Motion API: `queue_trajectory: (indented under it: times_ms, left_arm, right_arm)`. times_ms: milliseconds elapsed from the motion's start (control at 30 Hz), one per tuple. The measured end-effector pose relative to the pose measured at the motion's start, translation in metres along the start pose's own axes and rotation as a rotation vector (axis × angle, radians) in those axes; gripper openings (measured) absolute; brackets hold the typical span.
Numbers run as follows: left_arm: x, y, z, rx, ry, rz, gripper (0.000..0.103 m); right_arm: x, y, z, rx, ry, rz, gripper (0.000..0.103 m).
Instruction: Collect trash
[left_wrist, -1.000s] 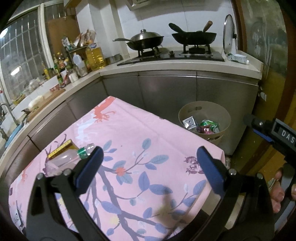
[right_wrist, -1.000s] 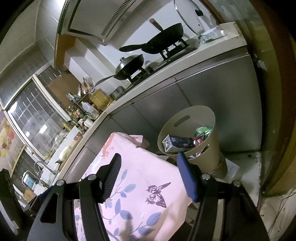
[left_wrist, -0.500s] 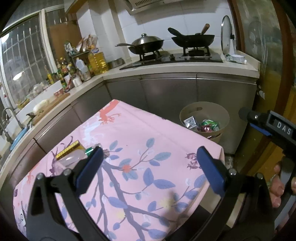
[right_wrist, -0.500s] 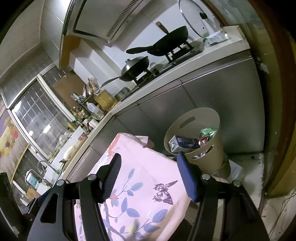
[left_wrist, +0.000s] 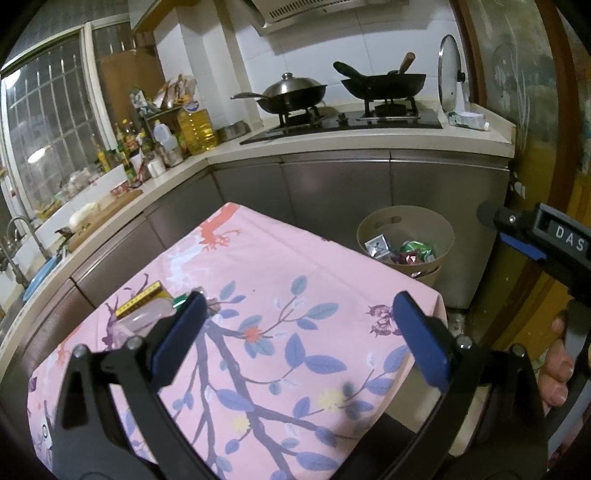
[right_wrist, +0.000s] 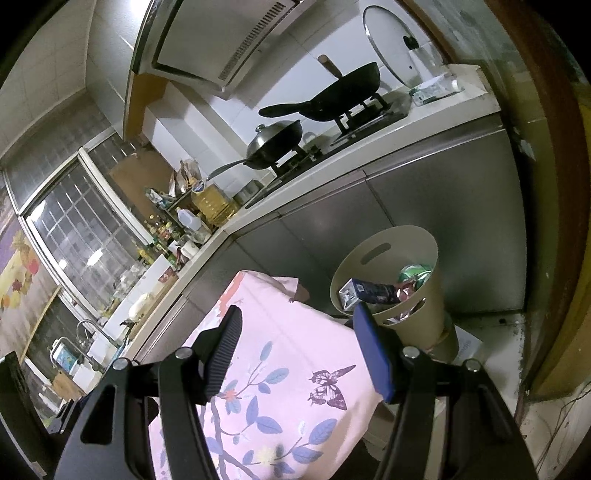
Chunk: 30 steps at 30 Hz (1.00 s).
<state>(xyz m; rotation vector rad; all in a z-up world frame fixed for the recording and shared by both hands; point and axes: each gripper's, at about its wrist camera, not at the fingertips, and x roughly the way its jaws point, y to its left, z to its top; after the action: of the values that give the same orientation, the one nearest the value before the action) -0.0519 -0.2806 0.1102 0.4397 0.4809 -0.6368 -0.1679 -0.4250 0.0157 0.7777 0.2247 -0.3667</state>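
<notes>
Jaws of both grippers are held released and empty; a plastic bottle (left_wrist: 146, 316) is seen just beyond the left gripper (left_wrist: 299, 332), on the bench (left_wrist: 280, 266).

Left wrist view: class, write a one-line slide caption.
Open left gripper hovers over pink floral tablecloth; plastic bottle remains, beige bin already holds trash.

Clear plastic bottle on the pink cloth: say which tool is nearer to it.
Left. The left tool hangs open over the cloth, its left finger just beside the clear plastic bottle. The right tool, open, points toward the bin; no bottle shows in its view.
</notes>
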Motion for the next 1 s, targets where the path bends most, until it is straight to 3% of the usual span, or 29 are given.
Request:
queue_trajectory:
  times_ms: [1000]
  left_arm:
    - [0.043,0.047,-0.002,-0.078,0.075,0.051,0.097]
  right_arm:
    - [0.069,0.029,0.001,-0.043,0.099,0.016,0.060]
